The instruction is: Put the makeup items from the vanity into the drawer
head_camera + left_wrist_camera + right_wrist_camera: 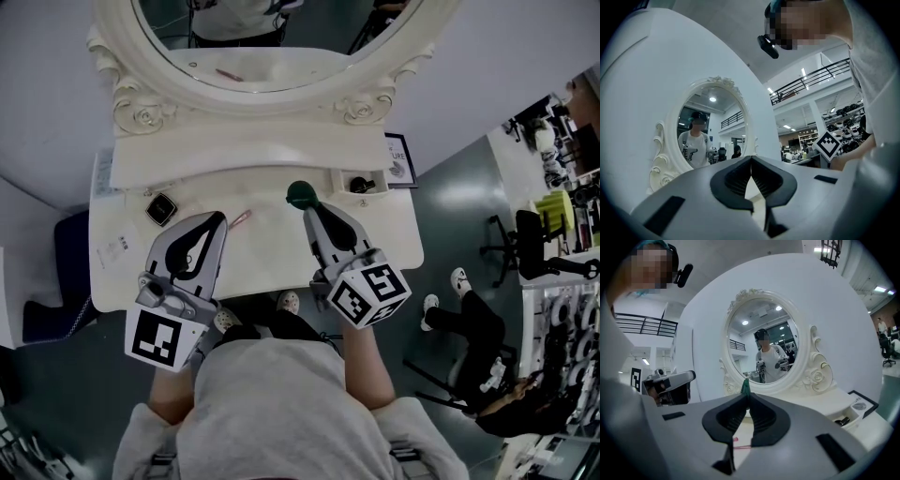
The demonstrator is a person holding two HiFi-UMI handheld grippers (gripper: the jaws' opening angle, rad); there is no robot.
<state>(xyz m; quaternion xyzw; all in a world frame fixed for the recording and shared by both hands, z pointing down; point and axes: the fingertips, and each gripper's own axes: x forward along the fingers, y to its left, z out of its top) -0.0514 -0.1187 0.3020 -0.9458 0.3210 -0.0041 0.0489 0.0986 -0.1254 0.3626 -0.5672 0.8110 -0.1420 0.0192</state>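
Left hand-held gripper [219, 218]: jaws together, tips meeting, nothing between them; it hangs over the left half of the desk [281, 258], pointing toward the mirror [272, 42].
Right hand-held gripper [307, 210]: jaws clamped on a dark green item [301, 195], which sticks out just past the tips; it sits over the middle of the desk, a little right of the left hand-held gripper.
Green item: off the desk surface, gripped at the jaw tips, in front of the mirror's base and left of the drawer [339, 178].
Drawer: a small compartment open at the right end of the raised back tier; 1 black thing [362, 185] lies inside it.
Pink stick [240, 218]: lying flat on the desk between the 2 hand-held grippers, just beside the left one's tips.
Black square case [161, 208]: flat on the desk near the left end, turned on a diagonal, apart from both hand-held grippers.
Person: standing at the front edge of the desk, 1 hand-held gripper in each hand.
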